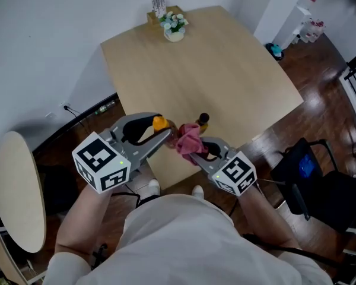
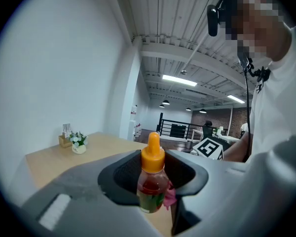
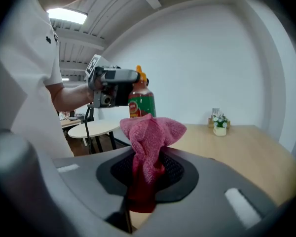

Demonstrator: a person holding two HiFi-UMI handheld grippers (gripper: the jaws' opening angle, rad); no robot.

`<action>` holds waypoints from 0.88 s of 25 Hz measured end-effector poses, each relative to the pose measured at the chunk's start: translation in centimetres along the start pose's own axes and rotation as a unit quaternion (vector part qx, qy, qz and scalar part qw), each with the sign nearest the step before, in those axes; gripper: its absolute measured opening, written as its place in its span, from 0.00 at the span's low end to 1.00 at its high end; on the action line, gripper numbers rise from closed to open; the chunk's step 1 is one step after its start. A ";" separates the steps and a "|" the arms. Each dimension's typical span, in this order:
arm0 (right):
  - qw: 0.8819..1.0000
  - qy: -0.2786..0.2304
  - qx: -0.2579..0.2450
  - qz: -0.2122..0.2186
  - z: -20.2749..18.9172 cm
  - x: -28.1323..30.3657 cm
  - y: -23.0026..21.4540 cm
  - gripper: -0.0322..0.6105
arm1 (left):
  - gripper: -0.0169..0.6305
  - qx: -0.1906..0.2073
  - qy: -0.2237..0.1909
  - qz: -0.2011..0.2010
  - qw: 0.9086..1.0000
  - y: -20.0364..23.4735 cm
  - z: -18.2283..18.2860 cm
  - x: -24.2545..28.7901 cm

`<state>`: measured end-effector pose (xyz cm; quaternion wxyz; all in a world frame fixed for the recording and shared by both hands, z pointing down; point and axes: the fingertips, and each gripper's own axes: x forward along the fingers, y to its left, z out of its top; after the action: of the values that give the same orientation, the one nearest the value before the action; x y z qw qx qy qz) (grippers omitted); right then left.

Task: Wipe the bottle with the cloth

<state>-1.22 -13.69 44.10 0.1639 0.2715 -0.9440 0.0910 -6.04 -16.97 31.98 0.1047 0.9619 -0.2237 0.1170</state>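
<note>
Bottle is pinched in the left gripper's jaws over the desk's near edge, with the pink cloth clamped in the right gripper's jaws right against it, so rubbing hard could probably twist it loose.

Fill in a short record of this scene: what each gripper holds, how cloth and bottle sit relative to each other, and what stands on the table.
Left gripper: shut on orange-capped bottle
Right gripper: shut on pink cloth
Cloth and bottle: side by side, contact unclear
Table: flower pot at far edge
</note>
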 end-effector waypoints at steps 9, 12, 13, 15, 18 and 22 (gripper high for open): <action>0.991 -0.076 -0.105 0.035 8.7 -5.2 4.1 0.18 | 0.26 -0.007 0.008 0.035 0.999 0.3 0.5 0.9; 0.989 -0.076 -0.111 0.056 9.7 -5.2 5.3 0.18 | 0.26 -0.010 0.006 0.036 0.999 -0.4 0.9 1.7; 0.990 -0.072 -0.110 0.058 9.3 -5.0 5.3 0.18 | 0.26 -0.011 0.004 0.034 0.999 -0.8 1.0 1.9; 0.991 -0.062 -0.104 0.059 8.0 -4.4 5.2 0.18 | 0.26 -0.011 -0.001 0.033 0.999 -1.5 1.4 1.9; 0.994 -0.036 -0.089 0.059 5.2 -3.5 4.7 0.18 | 0.26 -0.011 -0.004 0.037 0.999 -1.6 1.9 1.6; 0.996 -0.009 -0.054 0.064 1.1 -2.9 4.3 0.18 | 0.26 -0.013 -0.007 0.052 0.999 -2.0 2.2 0.9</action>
<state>-1.58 -8.97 41.69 0.1639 0.2018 -0.9644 0.0477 -3.96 -16.19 29.83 0.1097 0.9485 -0.2753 0.1121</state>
